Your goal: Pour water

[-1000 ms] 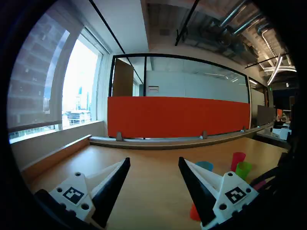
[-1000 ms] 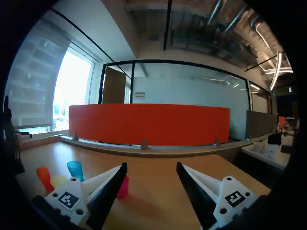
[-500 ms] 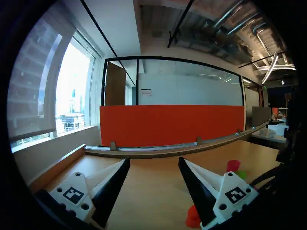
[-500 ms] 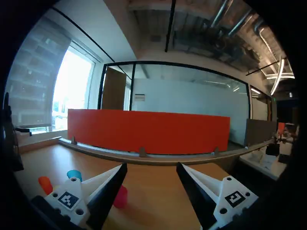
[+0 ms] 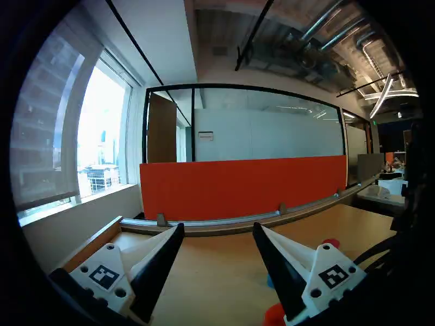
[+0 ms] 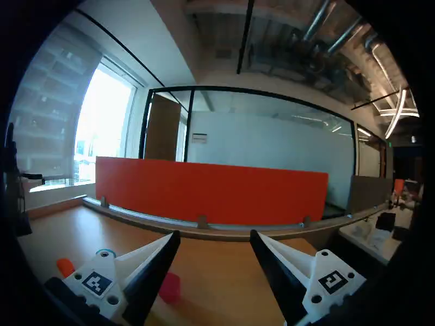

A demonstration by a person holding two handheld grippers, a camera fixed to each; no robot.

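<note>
Above light wooden desk [image 6: 228, 271] – left gripper [image 5: 217, 225] and right gripper [image 6: 215, 233], both spread wide, empty; small pink plastic cup [image 6: 169, 287] low, just beside right gripper's left finger; orange plastic cup [image 6: 65, 266] farther left

Both grippers [image 5: 217, 231] [image 6: 215, 236] level, jaws apart.

Desk [image 5: 217, 271]: wood-look top, smooth, low sheen. Partition [image 5: 244, 185]: orange, matt, cloth-like. Left gripper [image 5: 217, 225], right gripper [image 6: 215, 233]: matt plastic, white with black inner faces. Pink cup [image 6: 169, 286]: smooth plastic. Glass wall [image 5: 261, 133]: glossy. Ceiling pipes [image 5: 326, 32]: bare metal, dull.
</note>
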